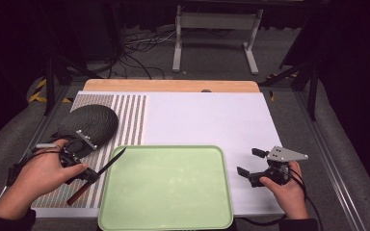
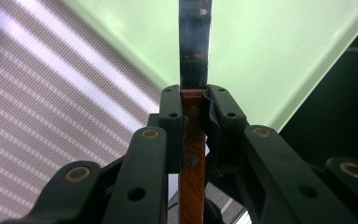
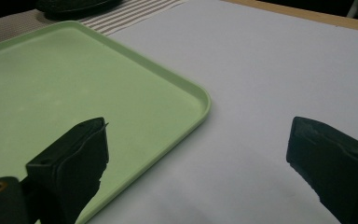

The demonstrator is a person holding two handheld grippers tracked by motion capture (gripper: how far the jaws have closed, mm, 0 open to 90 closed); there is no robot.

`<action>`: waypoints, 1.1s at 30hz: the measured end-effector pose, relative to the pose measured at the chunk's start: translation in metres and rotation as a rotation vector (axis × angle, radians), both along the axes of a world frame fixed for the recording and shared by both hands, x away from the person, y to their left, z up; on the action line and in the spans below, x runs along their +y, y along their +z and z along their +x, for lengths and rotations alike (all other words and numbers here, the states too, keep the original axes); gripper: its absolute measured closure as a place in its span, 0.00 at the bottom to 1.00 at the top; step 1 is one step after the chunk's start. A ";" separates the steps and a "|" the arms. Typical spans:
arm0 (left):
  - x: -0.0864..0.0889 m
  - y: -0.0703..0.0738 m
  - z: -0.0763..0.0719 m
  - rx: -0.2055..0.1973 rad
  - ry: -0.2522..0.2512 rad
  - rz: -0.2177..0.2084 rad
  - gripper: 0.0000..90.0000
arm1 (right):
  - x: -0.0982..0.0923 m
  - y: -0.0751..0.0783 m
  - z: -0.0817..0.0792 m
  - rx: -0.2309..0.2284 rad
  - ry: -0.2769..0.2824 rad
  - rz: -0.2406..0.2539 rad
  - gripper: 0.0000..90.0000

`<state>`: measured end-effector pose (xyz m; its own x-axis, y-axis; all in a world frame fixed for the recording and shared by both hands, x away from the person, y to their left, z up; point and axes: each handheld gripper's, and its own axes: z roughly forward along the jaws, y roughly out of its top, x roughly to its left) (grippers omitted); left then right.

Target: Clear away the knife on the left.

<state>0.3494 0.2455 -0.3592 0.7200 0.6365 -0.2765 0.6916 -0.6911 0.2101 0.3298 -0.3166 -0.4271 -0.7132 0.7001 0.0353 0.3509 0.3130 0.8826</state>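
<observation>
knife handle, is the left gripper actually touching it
Touching. The left gripper view shows the left gripper with both jaws pressed against the knife's wooden handle, no gap either side.

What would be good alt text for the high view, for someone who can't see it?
Seen from above, the left gripper clamps a wooden-handled knife whose blade tip reaches over the left rim of an empty green tray. The right gripper hangs open over the white table cover, right of the tray; a dark oval object lies on a striped mat at far left.
</observation>
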 end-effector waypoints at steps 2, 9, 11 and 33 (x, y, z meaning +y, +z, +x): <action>-0.005 0.001 0.000 -0.005 -0.004 -0.021 0.86 | 0.000 0.000 0.000 0.002 0.000 0.001 0.07; -0.020 -0.001 0.001 -0.008 -0.028 -0.065 0.86 | -0.002 0.000 0.000 0.000 -0.002 0.001 0.07; -0.024 0.001 0.001 -0.022 -0.026 -0.086 0.86 | -0.002 0.000 0.000 0.002 -0.003 0.002 0.07; -0.062 -0.026 0.007 0.014 -0.066 -0.158 0.86 | -0.002 0.000 0.000 0.001 0.001 0.001 0.07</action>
<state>0.3564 0.1834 -0.3851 0.7542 0.5358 -0.3798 0.6495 -0.6941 0.3105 0.3301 -0.3187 -0.4271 -0.7141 0.6991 0.0368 0.3513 0.3124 0.8826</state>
